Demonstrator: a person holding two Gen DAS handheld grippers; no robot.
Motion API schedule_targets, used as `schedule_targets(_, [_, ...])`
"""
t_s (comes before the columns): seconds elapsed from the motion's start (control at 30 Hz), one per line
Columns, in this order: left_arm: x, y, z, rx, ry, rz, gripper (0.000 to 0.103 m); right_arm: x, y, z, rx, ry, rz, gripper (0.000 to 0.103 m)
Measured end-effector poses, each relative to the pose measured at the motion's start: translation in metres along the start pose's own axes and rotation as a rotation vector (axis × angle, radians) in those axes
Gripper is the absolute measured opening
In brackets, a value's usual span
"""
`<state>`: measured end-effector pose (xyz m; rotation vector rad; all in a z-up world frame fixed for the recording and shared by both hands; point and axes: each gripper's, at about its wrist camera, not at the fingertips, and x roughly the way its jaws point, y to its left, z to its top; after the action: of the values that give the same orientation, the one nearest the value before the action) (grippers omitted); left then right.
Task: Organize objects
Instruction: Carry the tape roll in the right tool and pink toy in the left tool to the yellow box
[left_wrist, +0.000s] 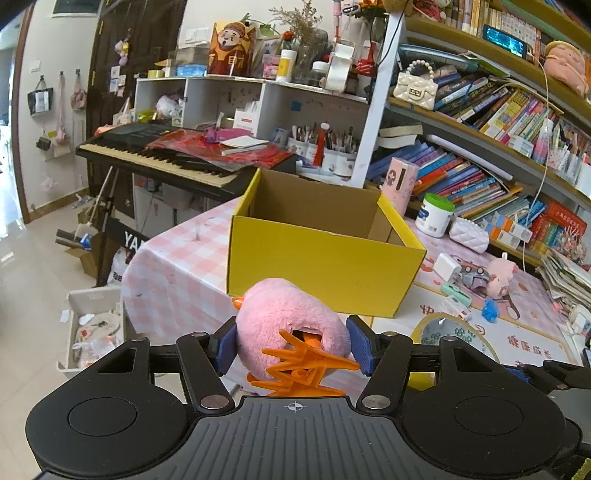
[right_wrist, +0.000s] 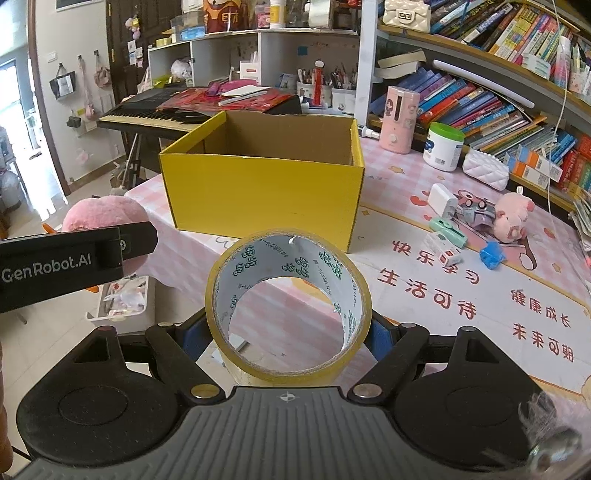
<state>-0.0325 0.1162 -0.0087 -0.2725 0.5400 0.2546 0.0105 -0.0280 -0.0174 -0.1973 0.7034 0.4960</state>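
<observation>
Both jaws clenched: left gripper on pink plush, right gripper on tape roll; yellow box floor hidden.

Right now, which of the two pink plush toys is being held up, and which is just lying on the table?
The pink plush with orange feet is clamped in the left gripper. The small pink pig lies on the table beside the yellow box.

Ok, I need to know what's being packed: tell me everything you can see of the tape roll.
The tape roll is a wide ring of yellowish clear packing tape on a white core printed with green logos. It stands on edge, its hole facing the camera, clamped between the right gripper's blue pads, held above the pink checked table, short of the yellow box.
</observation>
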Motion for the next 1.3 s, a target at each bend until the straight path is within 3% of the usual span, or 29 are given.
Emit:
schedule_targets(0.77, [0.002, 0.005, 0.004, -0.018, 0.001, 0.013, 0.060, 0.007, 0.009, 0.004, -0.034, 0.008, 0.017, 0.081])
schedule_targets(1.3, [0.029, -0.012, 0.039, 0.043, -0.057, 0.016, 0.060, 0.023, -0.011, 0.040, 0.001, -0.087, -0.008, 0.081])
